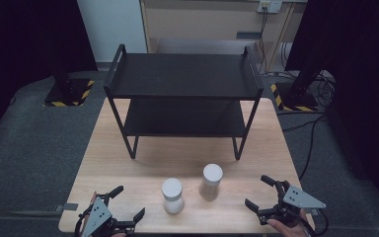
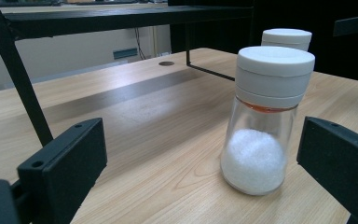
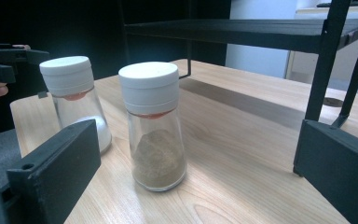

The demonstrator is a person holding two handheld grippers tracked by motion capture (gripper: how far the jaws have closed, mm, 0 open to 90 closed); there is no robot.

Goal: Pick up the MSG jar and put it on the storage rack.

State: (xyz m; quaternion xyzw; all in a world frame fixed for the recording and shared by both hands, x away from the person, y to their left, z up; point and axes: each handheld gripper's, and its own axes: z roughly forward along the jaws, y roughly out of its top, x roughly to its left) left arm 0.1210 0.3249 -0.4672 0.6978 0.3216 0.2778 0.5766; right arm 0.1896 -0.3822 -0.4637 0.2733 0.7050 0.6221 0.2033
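Salt shaker and pepper shaker: upright, lower centre of frame, on desk. Left tool, lower left: jaws spread, empty. Right tool, lower right: jaws spread, empty.

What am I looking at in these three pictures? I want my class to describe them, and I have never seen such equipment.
A person sits at a wooden table and holds hand-held tongs in each hand: the left tongs and the right tongs. Both are open and hold nothing. One picture looks down from above; the other two come from small cameras riding on each pair of tongs, looking along their black jaws. On the table stand two glass shakers with white caps: a salt shaker with white grains, in front of the left tongs, and a pepper shaker with brownish powder, in front of the right. Behind them stands an empty black two-level rack.
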